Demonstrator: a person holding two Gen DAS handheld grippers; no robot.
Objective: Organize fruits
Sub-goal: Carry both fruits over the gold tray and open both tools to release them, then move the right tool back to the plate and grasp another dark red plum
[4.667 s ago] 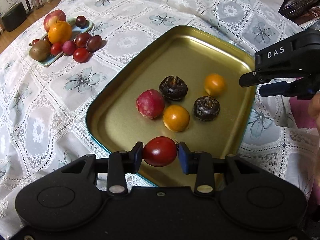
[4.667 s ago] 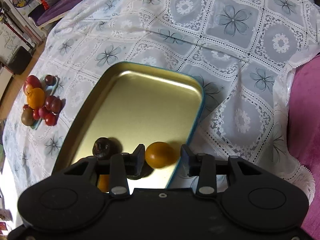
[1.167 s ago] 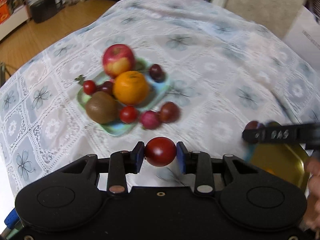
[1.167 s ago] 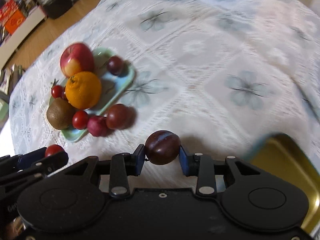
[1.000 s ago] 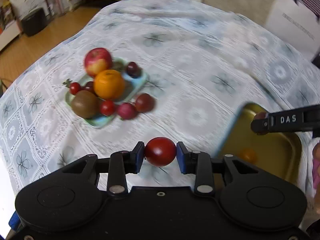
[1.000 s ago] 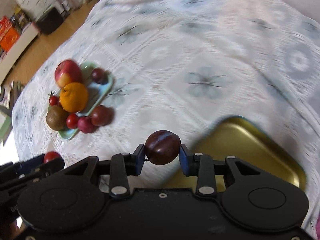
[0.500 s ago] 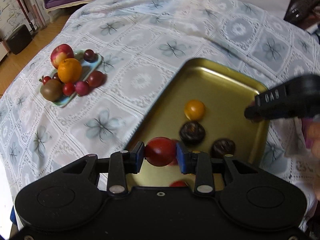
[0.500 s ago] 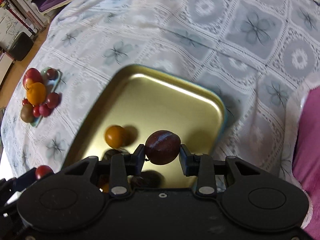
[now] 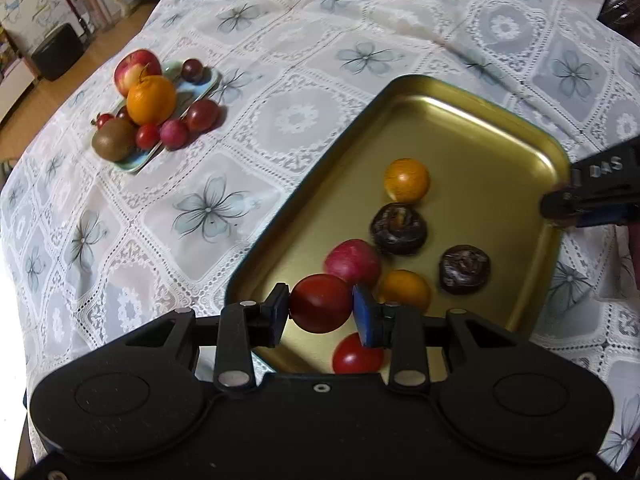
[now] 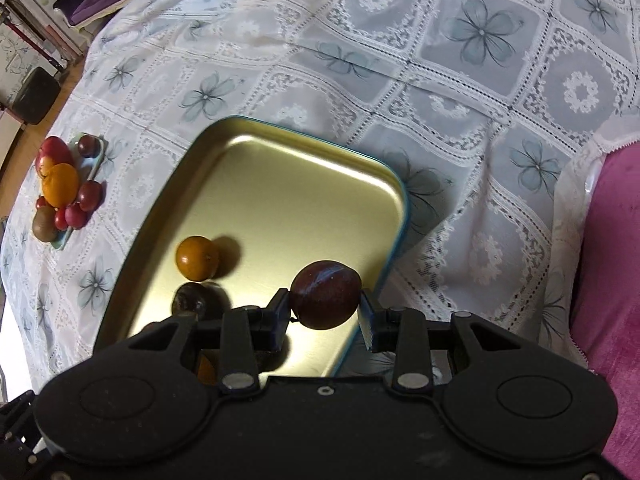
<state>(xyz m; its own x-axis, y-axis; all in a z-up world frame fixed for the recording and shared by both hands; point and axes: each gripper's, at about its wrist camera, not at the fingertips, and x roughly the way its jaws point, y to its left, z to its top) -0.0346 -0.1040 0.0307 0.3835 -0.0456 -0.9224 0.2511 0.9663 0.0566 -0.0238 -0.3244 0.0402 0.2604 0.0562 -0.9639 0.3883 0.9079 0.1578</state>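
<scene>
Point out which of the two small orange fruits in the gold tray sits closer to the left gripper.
The small orange fruit just right of the left gripper, beside the pink fruit. The other orange fruit lies farther up the gold tray, beyond a dark brown one.

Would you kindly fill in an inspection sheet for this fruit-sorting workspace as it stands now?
Surface: white lace tablecloth with grey flowers.
Job's things: gold metal tray holding two orange fruits, two dark brown fruits, one pink fruit and one red tomato; pale green dish piled with fruit.
Clutter: nothing seen.
Grippers: left gripper shut on a red tomato; right gripper shut on a dark purple plum, both above the tray.
Cables: nothing seen.
Surroundings: wooden floor, black box.
</scene>
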